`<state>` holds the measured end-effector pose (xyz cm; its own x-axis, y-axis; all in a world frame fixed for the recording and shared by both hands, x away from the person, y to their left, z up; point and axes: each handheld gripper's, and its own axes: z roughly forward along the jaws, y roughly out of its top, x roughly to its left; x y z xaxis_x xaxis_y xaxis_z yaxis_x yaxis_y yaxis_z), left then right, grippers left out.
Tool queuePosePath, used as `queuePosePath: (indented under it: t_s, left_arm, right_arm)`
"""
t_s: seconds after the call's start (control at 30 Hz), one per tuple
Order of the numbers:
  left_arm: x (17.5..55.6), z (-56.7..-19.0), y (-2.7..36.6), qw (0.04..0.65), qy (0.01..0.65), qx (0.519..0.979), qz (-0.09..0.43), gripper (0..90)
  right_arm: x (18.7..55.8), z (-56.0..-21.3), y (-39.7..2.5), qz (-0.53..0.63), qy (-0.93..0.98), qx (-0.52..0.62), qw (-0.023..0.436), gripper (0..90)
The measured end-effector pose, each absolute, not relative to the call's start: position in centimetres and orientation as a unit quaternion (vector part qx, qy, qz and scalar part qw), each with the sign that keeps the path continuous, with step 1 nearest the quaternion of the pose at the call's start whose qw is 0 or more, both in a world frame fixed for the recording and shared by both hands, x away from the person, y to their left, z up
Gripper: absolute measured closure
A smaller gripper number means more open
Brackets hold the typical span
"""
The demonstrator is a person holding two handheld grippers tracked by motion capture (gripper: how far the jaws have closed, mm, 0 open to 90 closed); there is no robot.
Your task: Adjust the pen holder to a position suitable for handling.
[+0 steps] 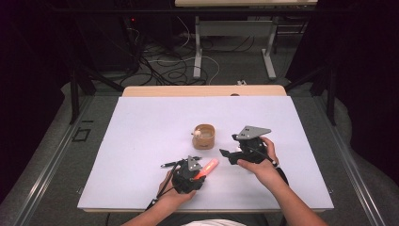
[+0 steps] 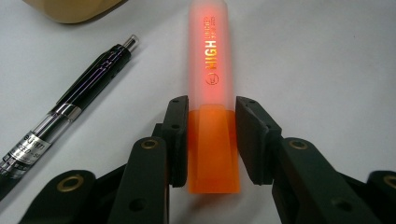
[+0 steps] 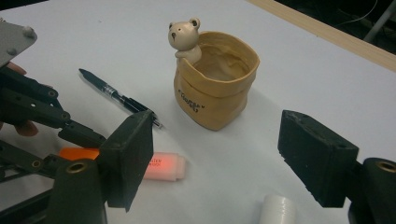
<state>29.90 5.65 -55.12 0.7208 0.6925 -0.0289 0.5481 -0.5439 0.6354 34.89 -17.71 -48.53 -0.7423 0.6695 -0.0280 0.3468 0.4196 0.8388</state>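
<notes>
High overhead, two close tool views, highlighter [image 2: 212, 84] shared

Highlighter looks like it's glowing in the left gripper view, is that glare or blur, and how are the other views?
Left gripper view: the highlighter is sharp, print readable, its translucent cap lit from above; the tongs near the lens are soft. High view: table evenly bright, surroundings dark. Right gripper view: bear pot crisp, soft shadow at its foot.

Orange highlighter [image 2: 211, 60] reads "HIGH" (rest illegible).
</notes>
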Motion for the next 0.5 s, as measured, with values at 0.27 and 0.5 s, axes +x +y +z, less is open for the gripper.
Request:
queuePosePath:
  t_s: [0.27, 0.5]
  left_arm:
    - [29.96, -55.06, 5.73, 0.321, 0.356, 0.87, 0.109, 66.5]
    - [30.17, -54.66, 5.91, 0.329, 0.359, 0.868, 0.097, 66.6]
  right_arm:
    - [34.91, -48.53, -17.74, 0.441, 0.823, 0.309, 0.184, 26.4]
    - [34.98, -48.51, -17.78, 0.441, 0.823, 0.307, 0.183, 26.4]
